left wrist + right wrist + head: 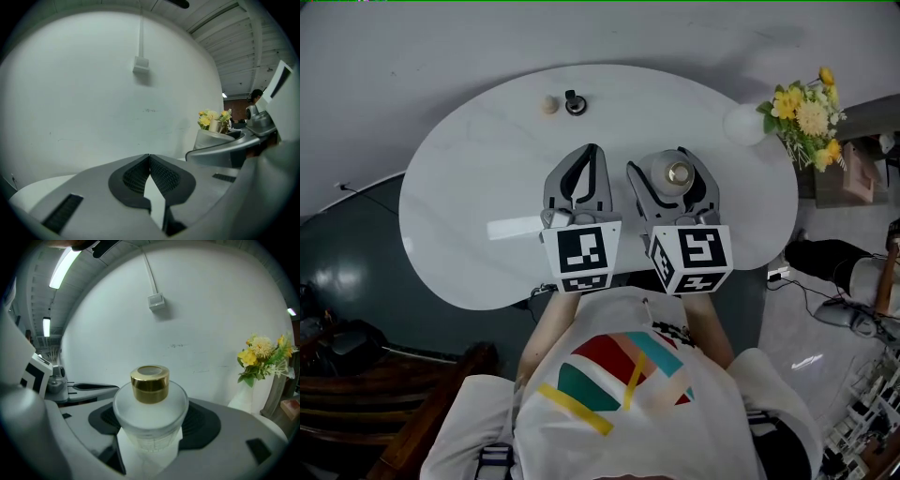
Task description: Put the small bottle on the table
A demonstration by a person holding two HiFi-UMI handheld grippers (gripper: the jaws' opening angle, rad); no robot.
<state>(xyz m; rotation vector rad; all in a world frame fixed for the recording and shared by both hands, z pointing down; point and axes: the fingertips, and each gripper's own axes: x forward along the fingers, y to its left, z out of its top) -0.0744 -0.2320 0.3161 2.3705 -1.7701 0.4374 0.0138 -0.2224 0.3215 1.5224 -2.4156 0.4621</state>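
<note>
A small frosted bottle [150, 418] with a gold cap [150, 383] stands upright between the jaws of my right gripper [152, 427], which is shut on it. From the head view the bottle [677, 174] shows over the middle right of the white oval table [469, 206], inside the right gripper [678, 178]; whether its base touches the tabletop is hidden. To its left my left gripper [589, 155] is shut with nothing in it, its black pads [161, 176] meeting at the tips.
A white vase of yellow flowers [806, 117] stands at the table's right edge. A small beige ball [548, 105] and a small dark object [574, 103] lie at the far side. A box [155, 300] with a conduit hangs on the white wall.
</note>
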